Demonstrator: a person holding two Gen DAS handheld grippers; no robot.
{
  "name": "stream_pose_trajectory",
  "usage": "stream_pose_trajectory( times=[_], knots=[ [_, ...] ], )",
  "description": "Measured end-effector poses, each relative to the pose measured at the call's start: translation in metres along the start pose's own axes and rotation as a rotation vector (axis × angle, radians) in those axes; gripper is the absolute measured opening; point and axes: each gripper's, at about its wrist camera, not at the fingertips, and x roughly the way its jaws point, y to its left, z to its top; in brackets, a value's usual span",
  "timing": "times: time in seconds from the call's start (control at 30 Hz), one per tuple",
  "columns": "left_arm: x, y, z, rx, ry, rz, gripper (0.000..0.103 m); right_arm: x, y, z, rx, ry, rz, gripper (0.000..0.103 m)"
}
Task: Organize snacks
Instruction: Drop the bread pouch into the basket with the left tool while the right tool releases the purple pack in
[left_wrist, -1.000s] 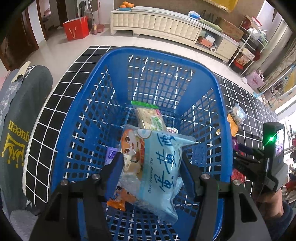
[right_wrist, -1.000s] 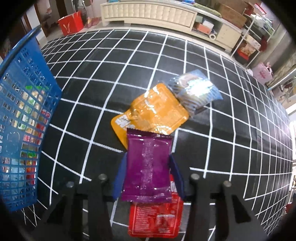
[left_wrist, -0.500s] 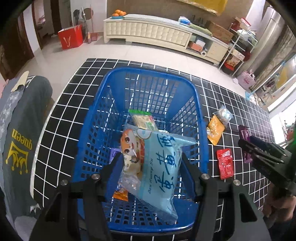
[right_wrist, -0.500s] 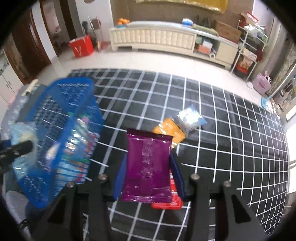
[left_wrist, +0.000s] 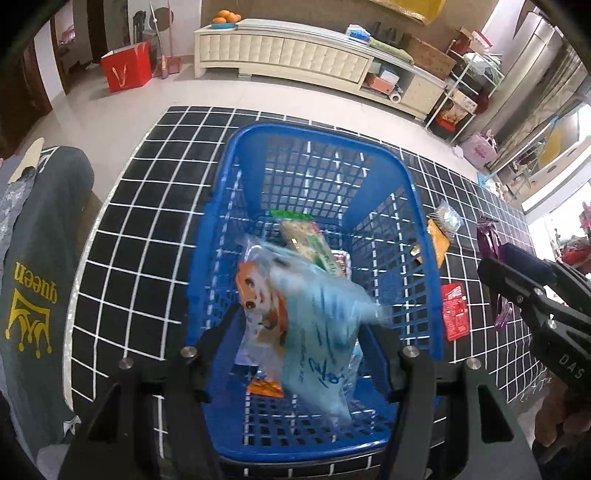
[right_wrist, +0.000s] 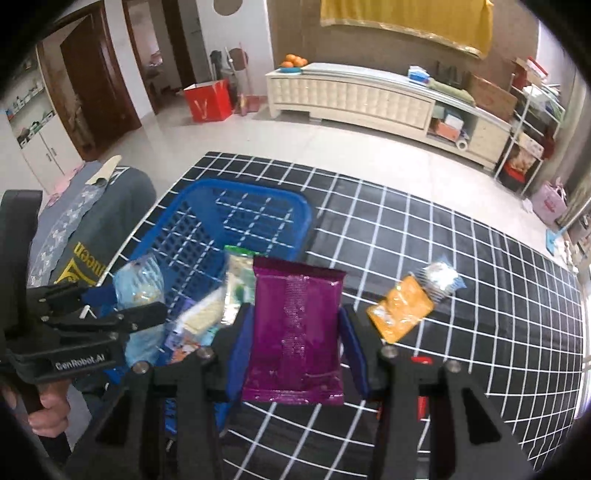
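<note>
Hanging over the blue basket (left_wrist: 317, 177), the pale blue snack bag (left_wrist: 314, 332) is blurred in the left wrist view, its clear wrapper printed with an orange cartoon face and dark blue script. The left gripper (left_wrist: 299, 354) has its fingers spread wider than the bag, and whether the pads touch the wrapper cannot be told through the blur. Under the bag, on the basket floor, lie a green-edged cracker pack (left_wrist: 310, 240) and a small orange packet (left_wrist: 264, 387). The right gripper (right_wrist: 293, 332) pinches the purple packet (right_wrist: 295, 328) between its blue pads, jaws narrowed to the packet's width; the packet is glossy magenta with a crimped seam down its middle, held upright just right of the basket's near corner. The left wrist view shows the red packet (left_wrist: 456, 310) lying flat on the black grid mat (left_wrist: 140, 229) right of the basket; the right wrist view shows only a sliver of it behind the gripper's arm. An orange pouch (right_wrist: 400, 314) and a silvery packet (right_wrist: 439, 277) lie touching on the mat, farther right, sharper in the right wrist view. That view also shows the left gripper from the side, with the pale bag rising above its fingers, and a grey garment (right_wrist: 92, 229) left of the basket.
</note>
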Motion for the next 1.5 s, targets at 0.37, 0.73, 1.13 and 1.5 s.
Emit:
stream_pose_trajectory(
  times=[0.37,0.73,1.13,1.5],
  knots=[
    [-0.027,0.001,-0.011,0.063,-0.052,-0.005,0.058,-0.004,0.027,0.005,-0.027,-0.011,0.016,0.051],
    [-0.038,0.008,-0.014,0.075,-0.066,0.021,0.058,0.003,0.052,0.007,-0.077,0.009,0.045,0.051],
    [-0.046,0.013,-0.009,0.062,-0.153,0.042,0.060,0.027,0.047,0.001,-0.071,0.065,0.082,0.051],
    [-0.038,0.013,-0.012,0.060,-0.124,0.056,0.060,0.045,0.062,-0.004,-0.145,0.116,0.075,0.051]
  ],
)
